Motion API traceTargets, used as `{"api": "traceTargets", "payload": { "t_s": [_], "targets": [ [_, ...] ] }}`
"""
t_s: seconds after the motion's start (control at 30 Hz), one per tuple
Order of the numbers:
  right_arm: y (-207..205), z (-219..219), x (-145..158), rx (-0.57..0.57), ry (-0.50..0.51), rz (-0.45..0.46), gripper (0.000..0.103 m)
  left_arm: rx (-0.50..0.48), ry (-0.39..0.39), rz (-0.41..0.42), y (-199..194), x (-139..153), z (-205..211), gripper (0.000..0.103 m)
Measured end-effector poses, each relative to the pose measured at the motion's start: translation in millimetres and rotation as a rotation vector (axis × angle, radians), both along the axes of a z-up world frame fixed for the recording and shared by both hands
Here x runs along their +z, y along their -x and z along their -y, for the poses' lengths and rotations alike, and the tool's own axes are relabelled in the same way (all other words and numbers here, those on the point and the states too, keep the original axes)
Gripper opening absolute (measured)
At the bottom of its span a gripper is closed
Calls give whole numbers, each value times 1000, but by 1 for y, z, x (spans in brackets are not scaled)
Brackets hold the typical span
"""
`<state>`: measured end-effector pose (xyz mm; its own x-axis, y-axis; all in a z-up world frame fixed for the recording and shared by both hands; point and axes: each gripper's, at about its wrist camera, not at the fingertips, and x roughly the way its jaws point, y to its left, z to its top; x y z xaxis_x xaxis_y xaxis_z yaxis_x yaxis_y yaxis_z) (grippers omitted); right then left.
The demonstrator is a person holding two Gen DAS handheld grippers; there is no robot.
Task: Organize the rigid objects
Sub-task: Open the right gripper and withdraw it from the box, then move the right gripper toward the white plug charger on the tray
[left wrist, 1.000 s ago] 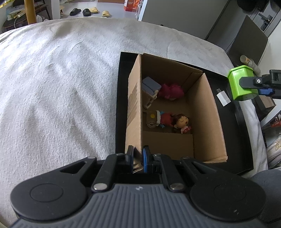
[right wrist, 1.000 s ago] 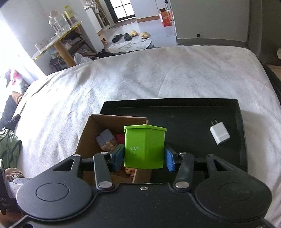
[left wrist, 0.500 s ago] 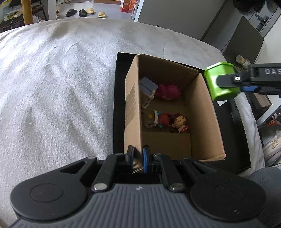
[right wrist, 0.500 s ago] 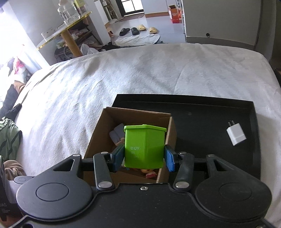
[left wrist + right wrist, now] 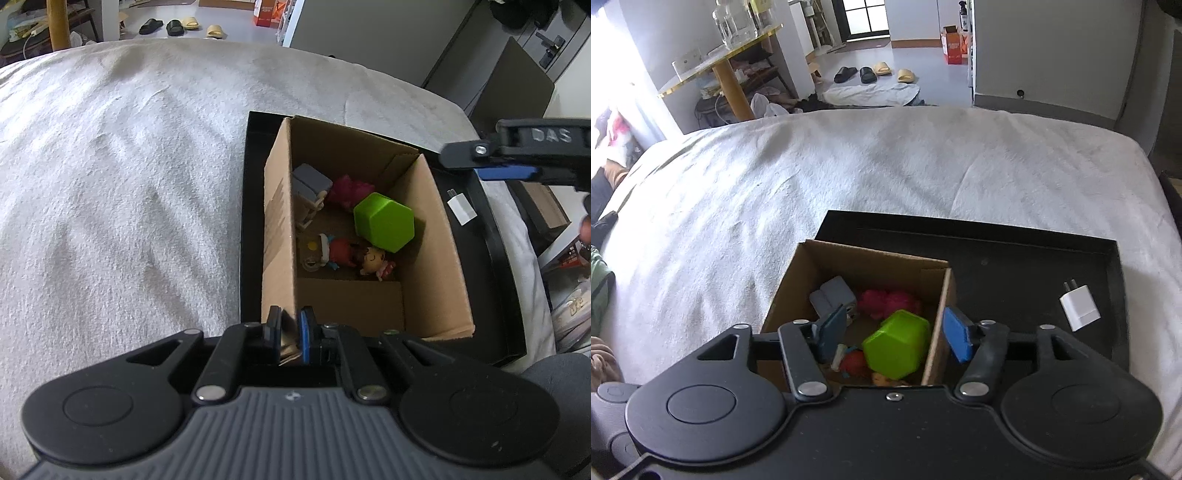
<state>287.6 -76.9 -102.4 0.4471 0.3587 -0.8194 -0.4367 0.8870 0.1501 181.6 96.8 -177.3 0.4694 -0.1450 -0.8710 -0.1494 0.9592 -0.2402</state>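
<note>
Left gripper (image 5: pixel 290 334) nearly closed, pinching the near wall of the cardboard box (image 5: pixel 439 258). Right gripper (image 5: pixel 892 334) spread wide, empty, above the box. Green hexagonal container (image 5: pixel 897 344) tipped inside, beside figurine (image 5: pixel 373 260), grey block (image 5: pixel 310 179) and pink toy (image 5: pixel 347 188). White charger (image 5: pixel 1079 308) right, on black tray (image 5: pixel 1015 269).

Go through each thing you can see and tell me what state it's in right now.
Cardboard box: open-topped, on the black tray.
Green hexagonal container: released, tipped inside the box.
Doll figure: lying in the box.
White charger: flat on the tray.
Right tool: open.
Left tool: clamped on the box's flap.
</note>
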Motion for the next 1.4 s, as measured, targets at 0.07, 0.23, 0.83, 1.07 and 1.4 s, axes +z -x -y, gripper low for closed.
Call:
{"api": "traceTargets", "payload": {
  "t_s": [0.07,0.23,0.83,1.07,1.4],
  "targets": [
    [2,6,2,-4,0,7,63,0,-2,0,0,1,1,9],
    [1,26,6,-36,-14,11,65,0,-15,-3,0,2,3,9],
    [-5,96,-16,-140,-50,-25,68,6,-57,-26,-2,2,9,9],
    [-8,114,-25,-164,-61,-41,68,9,-68,-37,-4,1,10,9],
    [-21,149,-40,-216,-76,-43,79,10,-86,-55,-8,-1,14,9]
  ]
}}
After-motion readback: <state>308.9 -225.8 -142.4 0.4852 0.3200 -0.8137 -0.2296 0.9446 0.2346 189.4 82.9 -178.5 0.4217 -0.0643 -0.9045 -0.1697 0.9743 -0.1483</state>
